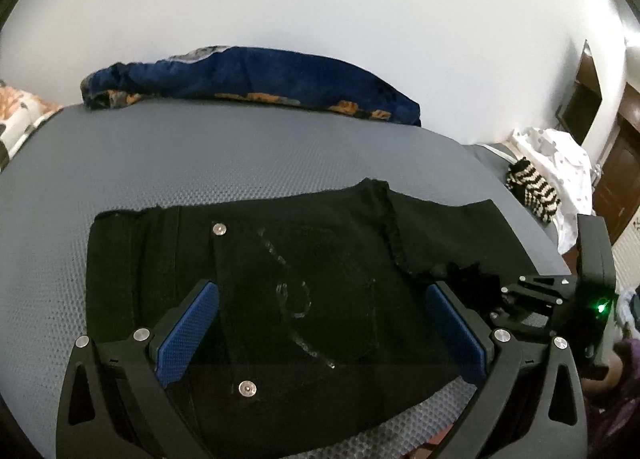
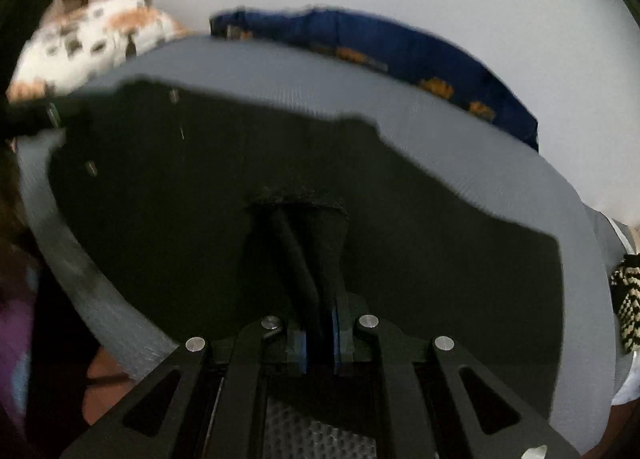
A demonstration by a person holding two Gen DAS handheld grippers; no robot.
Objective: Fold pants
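Pants [image 1: 320, 259]: matt black cloth w/ shiny metal rivets. Mat [image 1: 200, 163]: grey, dimpled texture seen. Gripper pads [image 1: 188, 339]: blue, knurled.

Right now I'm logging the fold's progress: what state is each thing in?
Black denim pants: lying flat on the grey textured mat, partly folded.
Left gripper: open, hovering over the pants.
Right gripper: shut on a bunched fold of the pants.
Blue patterned cloth: heaped at the mat's far edge.

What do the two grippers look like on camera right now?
Both are matte black linkage frames with silver round pivot pins and triangular cutouts. The left gripper has blue textured fingers. The right gripper shows thin blue pad edges; a green light glows on its body.
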